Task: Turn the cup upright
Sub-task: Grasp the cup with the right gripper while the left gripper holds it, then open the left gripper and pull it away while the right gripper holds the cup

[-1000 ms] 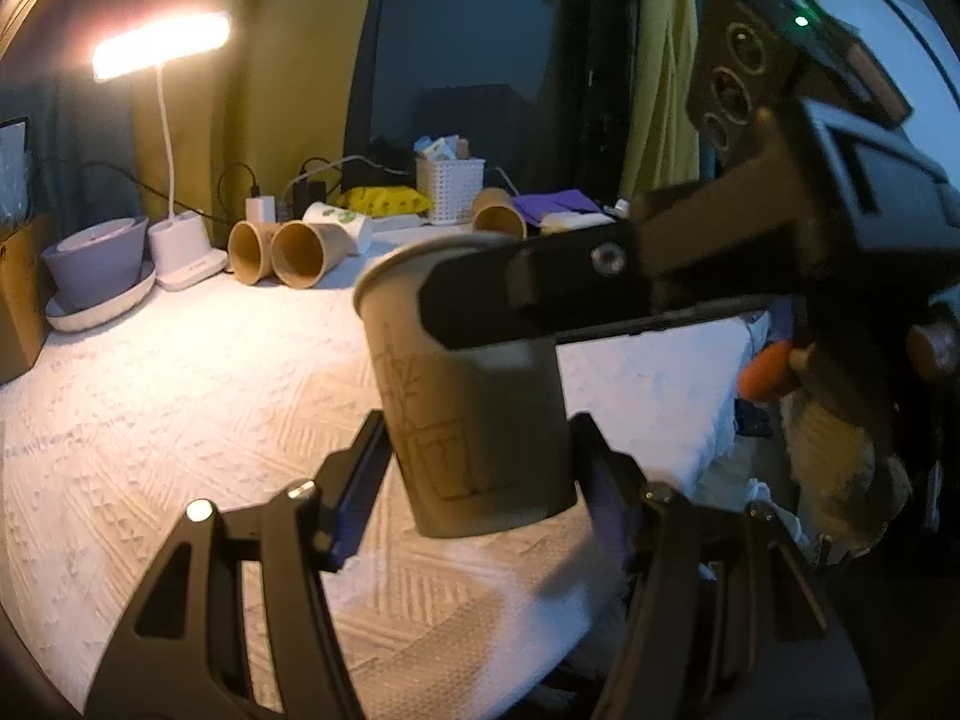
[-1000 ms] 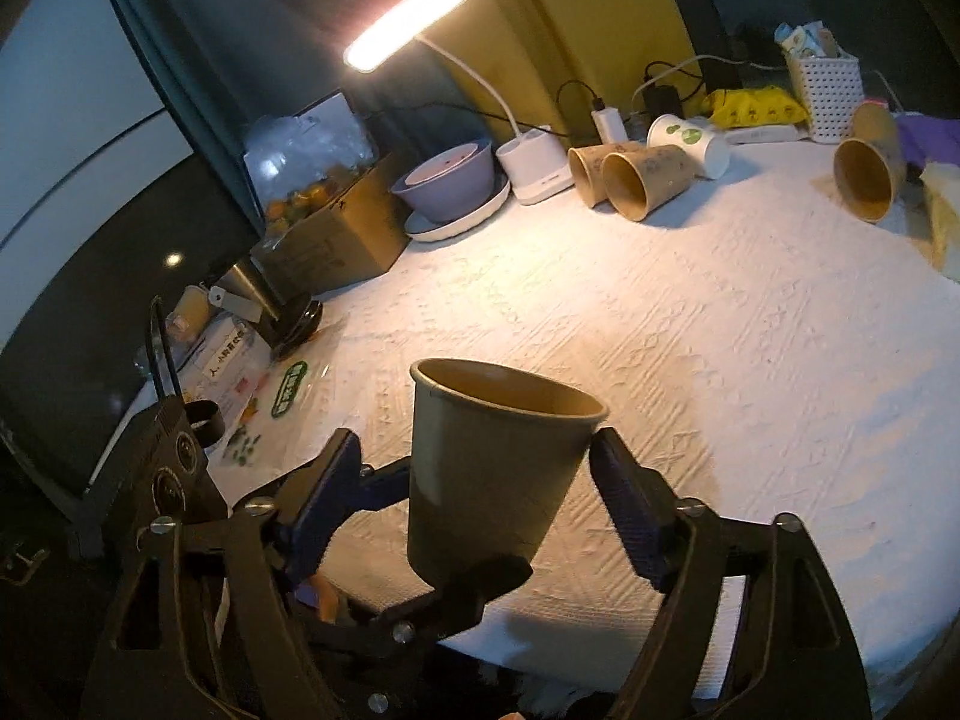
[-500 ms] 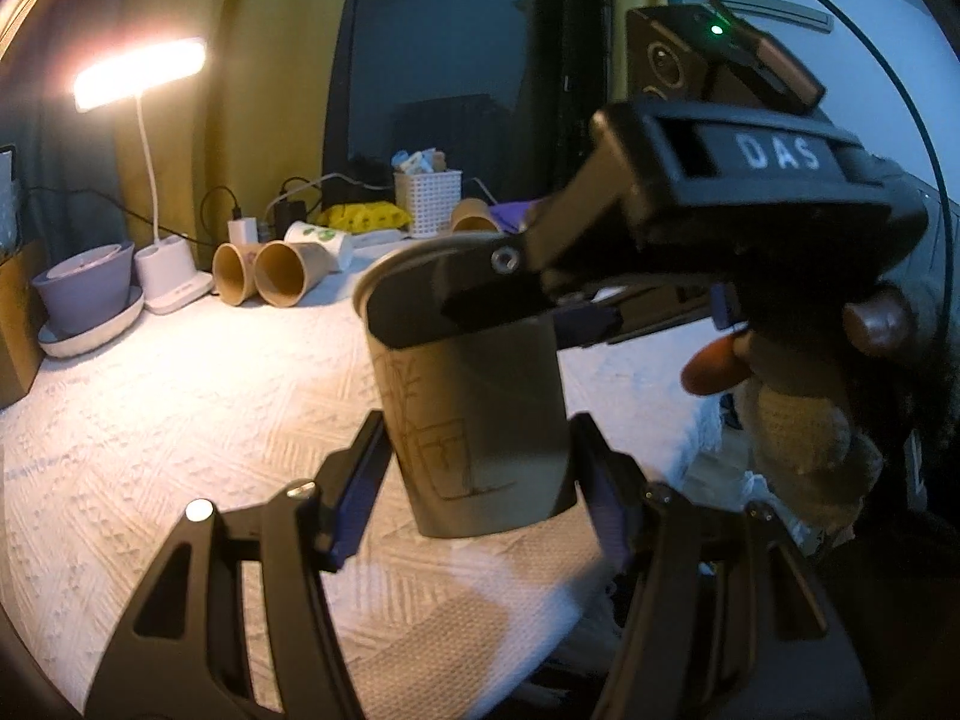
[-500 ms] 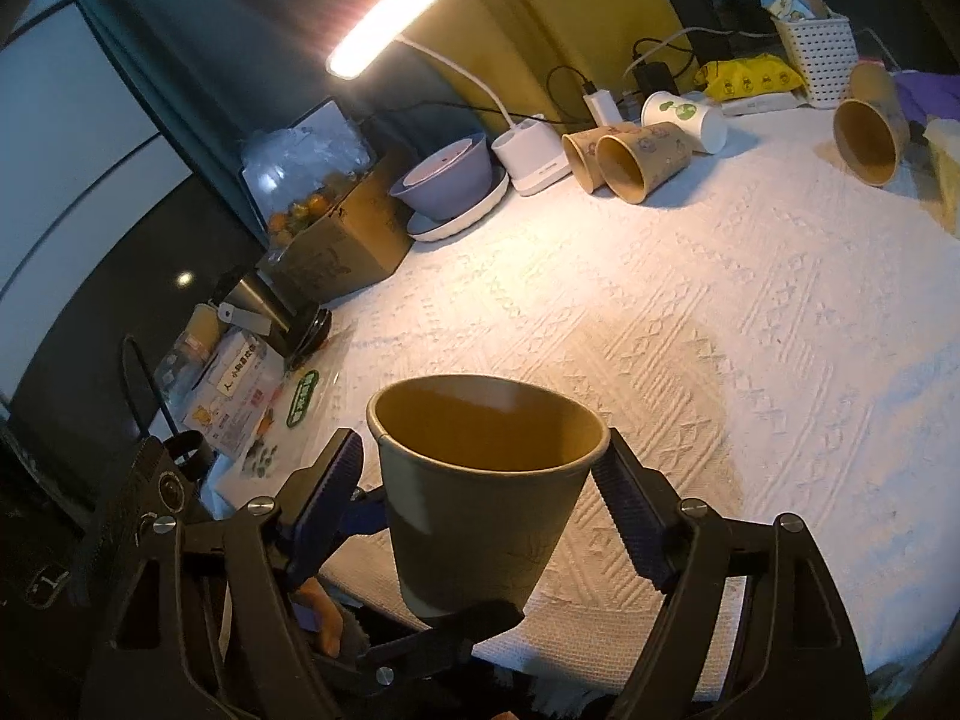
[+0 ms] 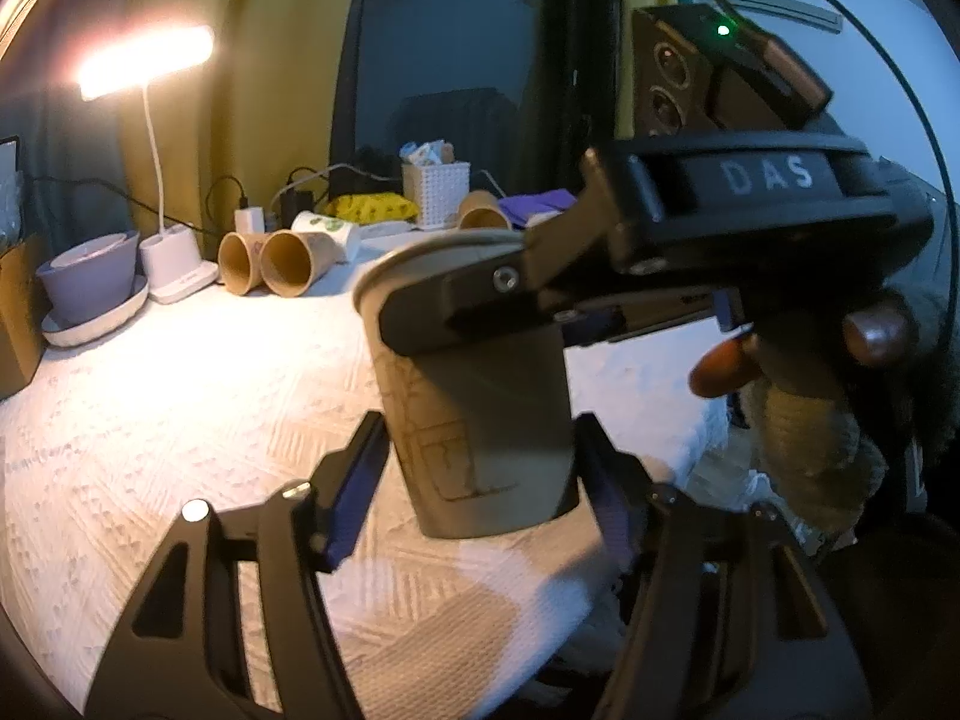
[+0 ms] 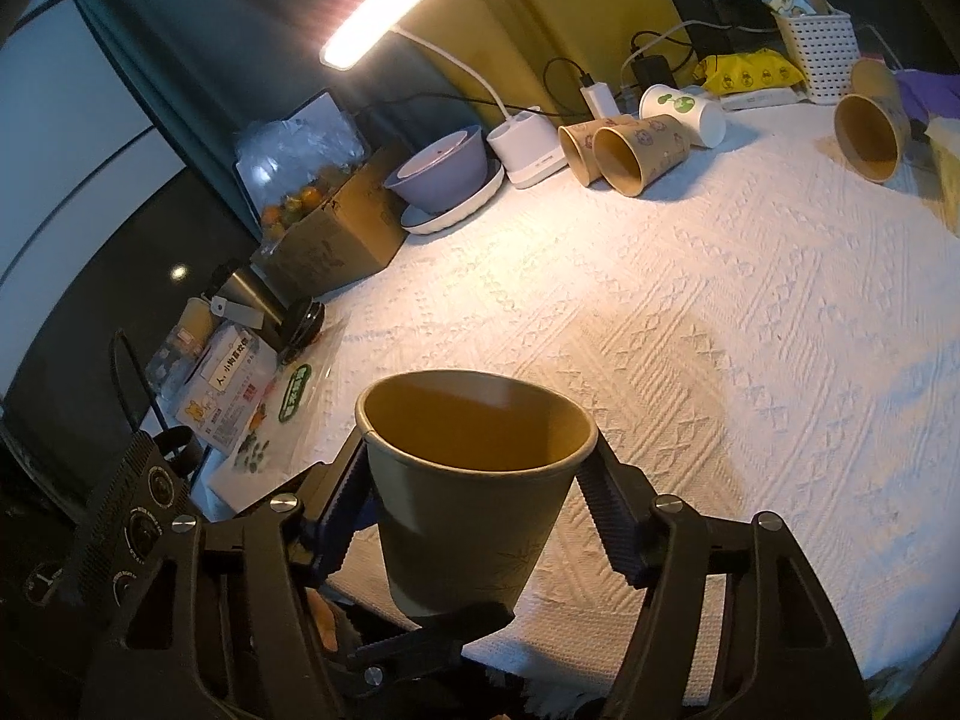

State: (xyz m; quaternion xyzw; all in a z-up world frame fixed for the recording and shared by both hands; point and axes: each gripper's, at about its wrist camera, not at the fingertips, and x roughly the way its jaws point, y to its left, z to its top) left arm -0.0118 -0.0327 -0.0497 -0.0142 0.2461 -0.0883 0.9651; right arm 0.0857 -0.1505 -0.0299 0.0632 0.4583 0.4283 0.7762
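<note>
In the left wrist view, our left gripper (image 5: 480, 468) flanks the cup's (image 5: 480, 420) base; contact is unclear, and our right gripper (image 5: 474, 300) hides the rim. In the right wrist view, its fingers (image 6: 612, 510) pinch the upright cup (image 6: 474, 498) near the table's (image 6: 720, 330) front edge.

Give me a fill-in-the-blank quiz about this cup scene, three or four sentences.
1. The mouth of the paper cup held between the fingers faces ___.
2. The desk lamp is switched ___.
3. The two brown cups near the lamp's base lie on their ___.
4. The textured tablecloth is ___ in colour.

Missing words: up; on; sides; white.
</note>
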